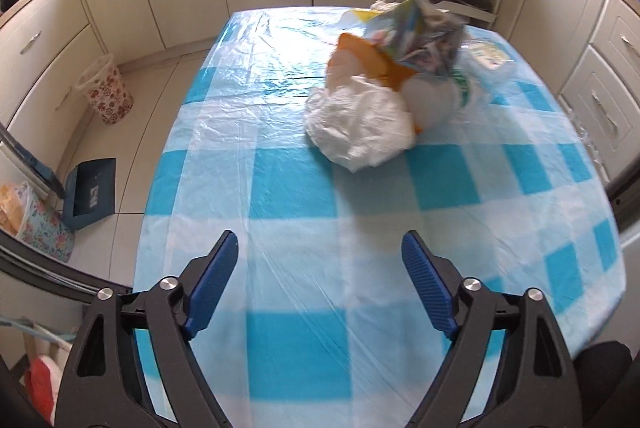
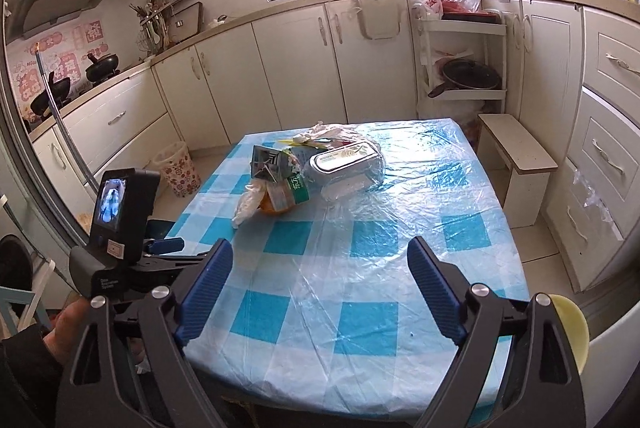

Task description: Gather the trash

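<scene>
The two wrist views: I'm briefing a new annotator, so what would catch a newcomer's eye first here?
First, the blue-and-white checked tablecloth filling both views. Next, the heap of trash near its far end: a crumpled white plastic bag, a carton and a clear lidded container. In the foreground, the left tongs and right tongs stand open and empty, short of the heap.

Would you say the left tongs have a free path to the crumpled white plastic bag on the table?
Probably yes: the left tongs stand open and empty, and only bare blue-checked tablecloth lies between them and the crumpled white plastic bag.
</scene>
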Motion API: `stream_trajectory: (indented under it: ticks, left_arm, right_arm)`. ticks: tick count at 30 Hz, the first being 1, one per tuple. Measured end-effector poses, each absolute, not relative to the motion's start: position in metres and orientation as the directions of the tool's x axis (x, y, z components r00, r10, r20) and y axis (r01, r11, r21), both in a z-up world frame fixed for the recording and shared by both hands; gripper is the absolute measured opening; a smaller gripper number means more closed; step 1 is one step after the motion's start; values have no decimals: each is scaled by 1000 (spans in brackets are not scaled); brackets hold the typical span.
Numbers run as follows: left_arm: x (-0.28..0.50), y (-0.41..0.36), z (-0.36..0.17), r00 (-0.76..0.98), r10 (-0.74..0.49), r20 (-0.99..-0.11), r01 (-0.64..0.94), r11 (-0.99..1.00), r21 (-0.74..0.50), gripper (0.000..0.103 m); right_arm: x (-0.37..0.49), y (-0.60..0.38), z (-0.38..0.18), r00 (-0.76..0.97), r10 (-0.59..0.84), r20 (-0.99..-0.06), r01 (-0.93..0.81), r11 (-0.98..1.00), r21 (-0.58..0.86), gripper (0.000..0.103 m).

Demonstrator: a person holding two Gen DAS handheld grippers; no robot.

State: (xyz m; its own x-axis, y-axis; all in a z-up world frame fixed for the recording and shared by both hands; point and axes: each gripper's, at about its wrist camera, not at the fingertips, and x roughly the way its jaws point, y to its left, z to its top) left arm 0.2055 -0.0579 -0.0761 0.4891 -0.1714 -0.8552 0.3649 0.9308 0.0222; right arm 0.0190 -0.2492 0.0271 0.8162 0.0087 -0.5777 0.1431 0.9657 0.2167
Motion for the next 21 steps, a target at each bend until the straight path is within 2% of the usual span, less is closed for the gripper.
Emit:
stream_trajectory:
  ticks: [7, 10, 21]
  left_arm:
    - [248, -68, -95, 504, -168, -847, 362, 932, 31, 95]
    - [260, -82, -97, 506, -185, -843, 381, 924, 27, 95]
    - [272, -108, -101, 508, -198, -838, 420, 907, 40, 96]
  right_arm:
    - [63, -246, 8, 811, -11, -585, 154, 969, 195, 85]
    - [69, -248, -2, 791, -2, -612, 164, 964, 209, 85]
    - [72, -250, -4, 790, -17, -613, 188, 958, 215, 86]
